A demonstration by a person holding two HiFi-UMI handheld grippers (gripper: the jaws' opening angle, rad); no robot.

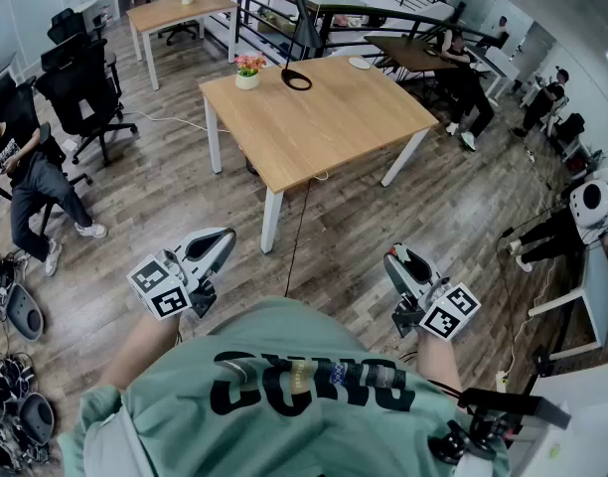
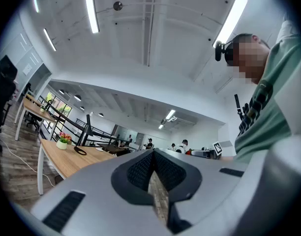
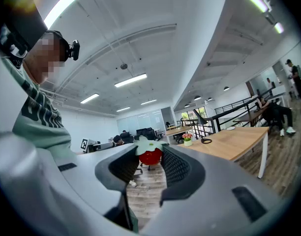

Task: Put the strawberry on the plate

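Open-plan office, this one: pale wooden desks (image 1: 319,117) spread over a plank floor (image 1: 165,197), black swivel chairs (image 1: 80,87), people (image 1: 468,87) seated at work, and long strip lights (image 2: 91,9) overhead.

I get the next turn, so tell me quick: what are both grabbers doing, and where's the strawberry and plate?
Left gripper: fingers shut, empty.
Right gripper: fingers shut on the strawberry, held in the air.
Table: ahead across the floor. The small white dish at its far edge looks like the plate.
Done: strawberry is in the grip.
Left: walk over, set it on the plate, let go.
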